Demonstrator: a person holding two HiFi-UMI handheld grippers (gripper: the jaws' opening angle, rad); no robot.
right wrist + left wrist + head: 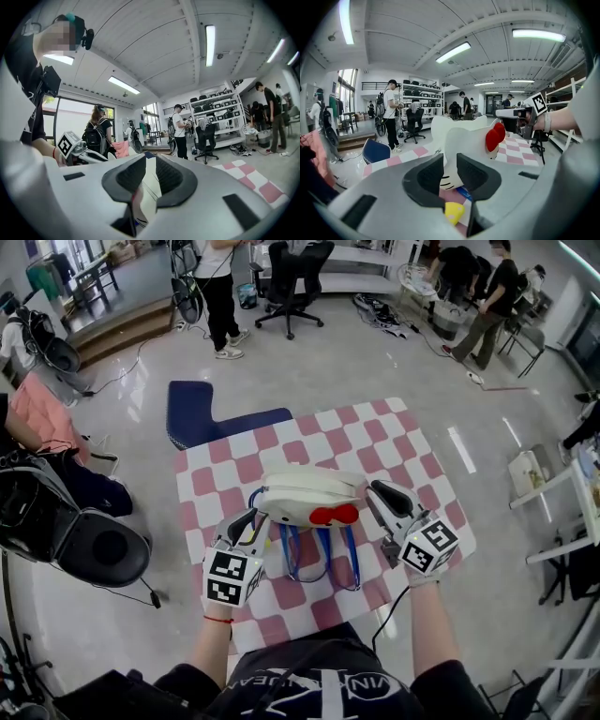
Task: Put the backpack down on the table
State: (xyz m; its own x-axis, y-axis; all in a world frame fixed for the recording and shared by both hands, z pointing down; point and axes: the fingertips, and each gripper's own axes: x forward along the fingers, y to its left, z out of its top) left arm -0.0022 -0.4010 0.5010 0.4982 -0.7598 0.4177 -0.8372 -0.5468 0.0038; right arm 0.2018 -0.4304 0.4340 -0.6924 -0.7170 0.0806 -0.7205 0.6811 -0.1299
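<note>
Holding the white backpack [305,495] at frame centre, on or just above the checkered table [412,456], left gripper [255,518] and right gripper [375,491] each clamped on one side; best kept level, released only once its base rests

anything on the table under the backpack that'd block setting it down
Nothing visible does. The checkered table around the backpack shows nothing on it; only its own blue straps hang beneath. The patch under it is hidden.
</note>
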